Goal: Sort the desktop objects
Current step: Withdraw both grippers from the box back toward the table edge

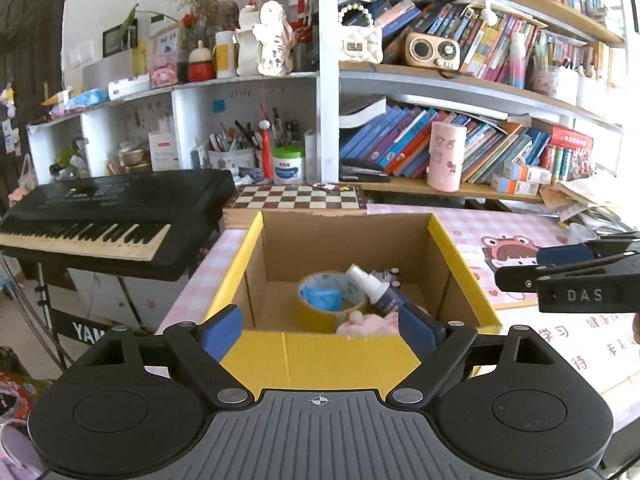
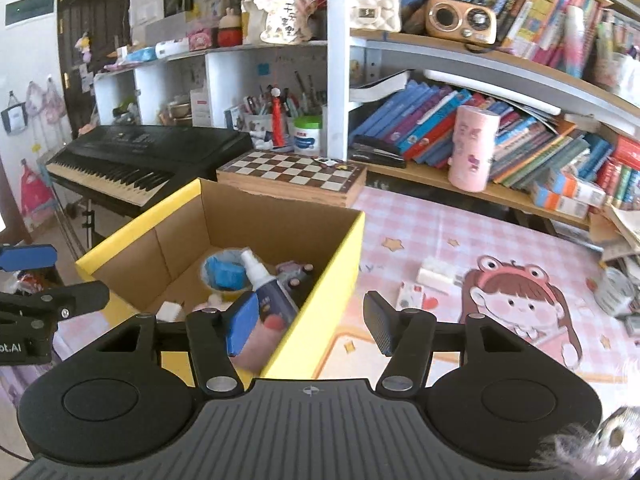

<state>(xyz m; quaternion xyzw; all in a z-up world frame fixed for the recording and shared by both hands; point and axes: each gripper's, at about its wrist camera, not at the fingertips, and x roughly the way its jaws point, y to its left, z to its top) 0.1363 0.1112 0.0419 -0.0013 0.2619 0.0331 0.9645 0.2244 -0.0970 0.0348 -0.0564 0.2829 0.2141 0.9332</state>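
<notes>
Desk with pink checked cover and cartoon girl picture. Yellow cardboard box open, on left part of desk. Chessboard box just behind it. White block and small card near each other on cover, right of yellow box. Paper pile at far right edge.

"DAS" on the right tool; "YA…" on the keyboard stand.
</notes>
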